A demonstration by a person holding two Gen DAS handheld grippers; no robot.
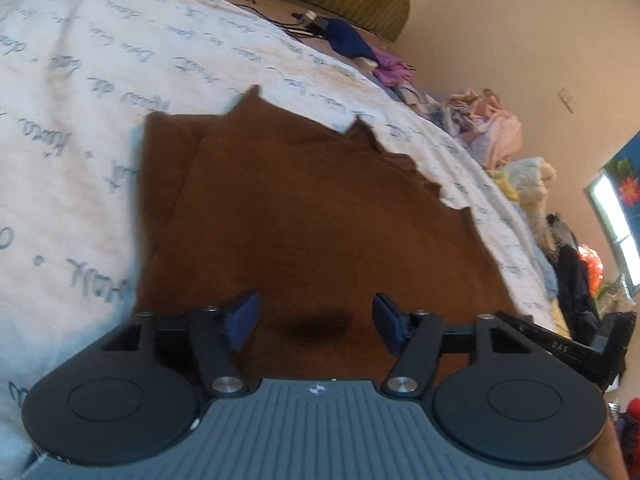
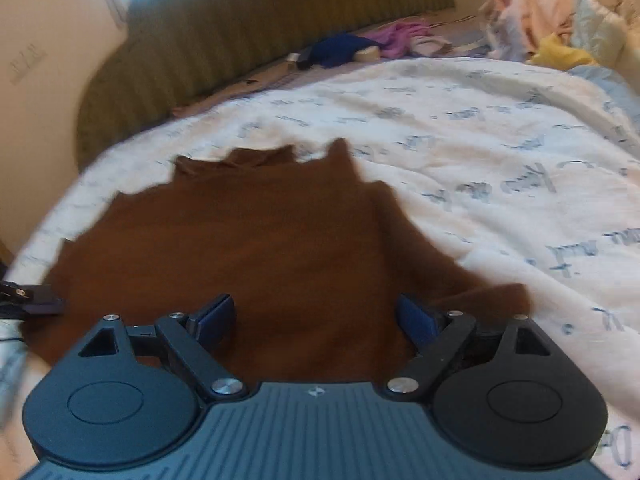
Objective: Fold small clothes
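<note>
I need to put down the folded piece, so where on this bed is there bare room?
Free: white printed bedspread right of the brown garment, and the stretch between it and the green headboard. Crowded: the clothes pile at the far right corner.

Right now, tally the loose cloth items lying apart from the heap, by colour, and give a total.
Brown: 1, the brown garment spread on the white bedcover
Dark blue: 1, the dark blue cloth by the headboard
Purple: 1, the purple cloth beside it
Total: 3
The pastel heap is too tangled to count.
</note>
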